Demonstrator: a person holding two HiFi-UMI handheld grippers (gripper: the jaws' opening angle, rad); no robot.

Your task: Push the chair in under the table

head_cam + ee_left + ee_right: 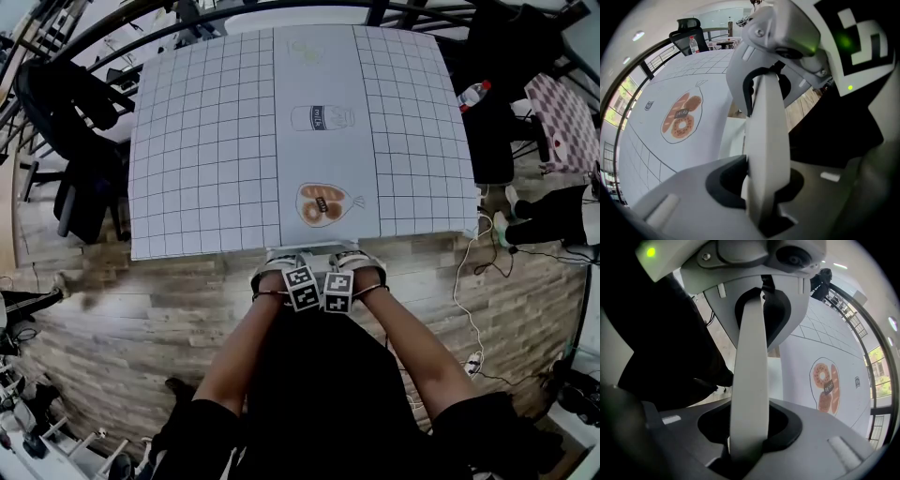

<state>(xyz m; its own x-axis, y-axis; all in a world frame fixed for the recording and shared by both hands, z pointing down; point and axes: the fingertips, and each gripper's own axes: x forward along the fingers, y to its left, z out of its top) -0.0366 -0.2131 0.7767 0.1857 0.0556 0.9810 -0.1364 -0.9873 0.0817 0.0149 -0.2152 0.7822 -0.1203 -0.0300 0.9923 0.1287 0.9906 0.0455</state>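
The table wears a white grid cloth with a bread drawing near its front edge. Of the chair I see only its white back rail, right at that edge; the seat is hidden. Side by side, my left gripper and right gripper point down onto the rail. In the left gripper view the white rail passes through the left gripper, whose jaws are shut on it. The right gripper is likewise shut on the rail in the right gripper view.
A black office chair stands left of the table. At the right are a water bottle, dark bags and white cables with a power strip on the wooden floor. The person's arms and dark clothing fill the lower middle.
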